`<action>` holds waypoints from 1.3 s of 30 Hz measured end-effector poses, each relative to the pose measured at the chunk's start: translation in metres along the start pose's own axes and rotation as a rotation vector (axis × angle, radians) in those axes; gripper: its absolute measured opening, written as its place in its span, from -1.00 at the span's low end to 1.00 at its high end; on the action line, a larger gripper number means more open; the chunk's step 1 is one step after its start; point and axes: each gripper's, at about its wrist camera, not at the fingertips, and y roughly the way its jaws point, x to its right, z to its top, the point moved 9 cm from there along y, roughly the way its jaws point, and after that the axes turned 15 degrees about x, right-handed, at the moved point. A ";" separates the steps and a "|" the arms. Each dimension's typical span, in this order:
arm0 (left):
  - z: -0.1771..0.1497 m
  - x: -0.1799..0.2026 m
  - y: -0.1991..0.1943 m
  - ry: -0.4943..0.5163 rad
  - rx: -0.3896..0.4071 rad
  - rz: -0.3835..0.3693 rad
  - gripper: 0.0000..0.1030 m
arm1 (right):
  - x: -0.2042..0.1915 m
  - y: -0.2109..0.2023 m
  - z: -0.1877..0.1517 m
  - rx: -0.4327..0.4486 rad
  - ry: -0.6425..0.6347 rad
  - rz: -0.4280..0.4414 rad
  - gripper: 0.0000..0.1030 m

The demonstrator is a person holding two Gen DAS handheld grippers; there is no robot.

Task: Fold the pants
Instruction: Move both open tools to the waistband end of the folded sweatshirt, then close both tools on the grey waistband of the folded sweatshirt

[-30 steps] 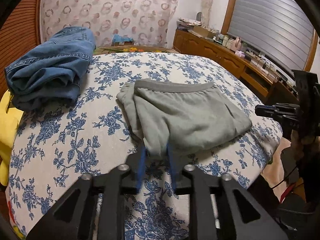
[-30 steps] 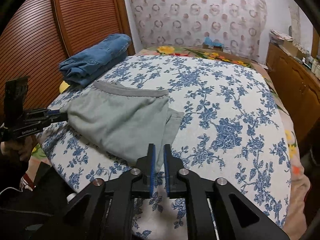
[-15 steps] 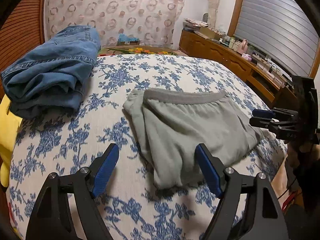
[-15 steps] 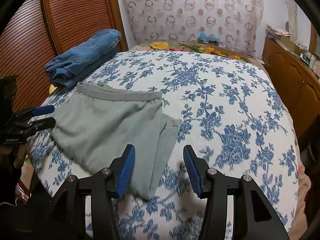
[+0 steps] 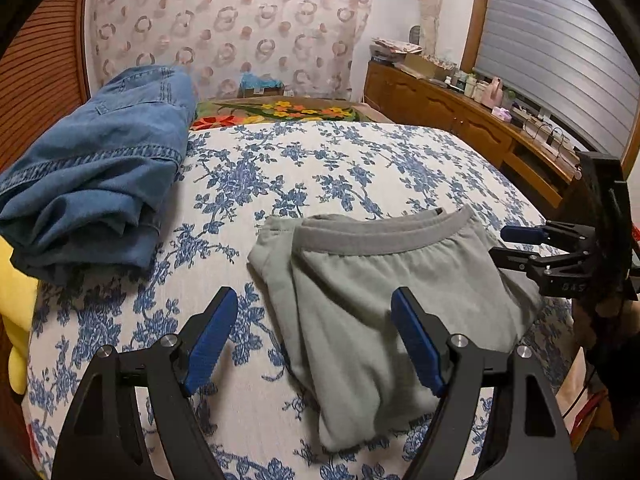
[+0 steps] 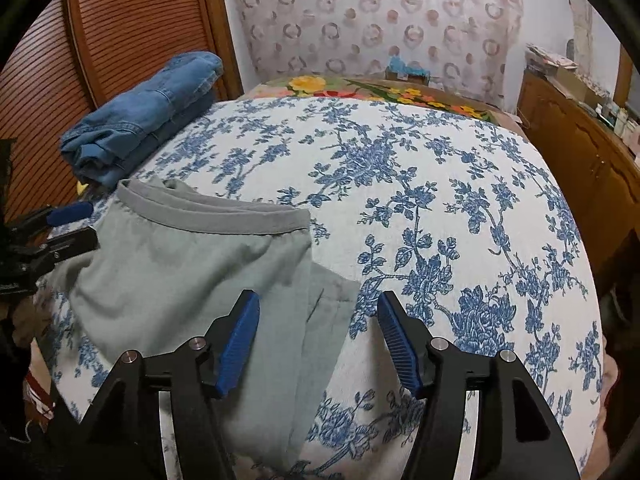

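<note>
On the flowered bedspread [image 5: 320, 168], seen from the left wrist, the grey pants [image 5: 384, 304] lie folded into a small flat pile, with the waistband [image 5: 380, 236] on the far side. The left gripper [image 5: 312, 336] hangs over the near left part of the pants. Its jaws have just been opening and now stand spread wide, with nothing pinched between them. A second ago they were shut on the near edge of the pants, so the cloth has been let go. The right gripper [image 5: 516, 246] shows past the right edge of the pants. A folded pile of blue jeans [image 5: 92, 172] sits well to the left of the pants, and something yellow [image 5: 16, 312] pokes out just below it.

From the right wrist, the pants [image 6: 192, 276] lie under and to the left of the right gripper [image 6: 318, 336]. Its jaws have also just been opening and now stand spread, with the cloth below them but not pinched. The left gripper [image 6: 72, 224] shows at the left edge of the pants. The jeans [image 6: 144, 116] are behind the pants, near the wooden door [image 6: 120, 20].

Both grippers have dropped the pants, so this fold looks done. The pile looks neat and the job seems nearly finished.
</note>
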 end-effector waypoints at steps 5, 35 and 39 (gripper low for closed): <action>0.002 -0.001 0.006 -0.003 -0.005 0.001 0.55 | -0.001 0.010 0.001 -0.007 -0.010 -0.001 0.26; 0.005 -0.011 0.054 -0.025 -0.088 -0.069 -0.23 | 0.001 0.014 -0.004 0.021 -0.032 -0.029 0.47; 0.007 -0.003 0.052 -0.019 -0.079 -0.096 -0.59 | 0.001 0.014 -0.004 0.021 -0.033 -0.028 0.47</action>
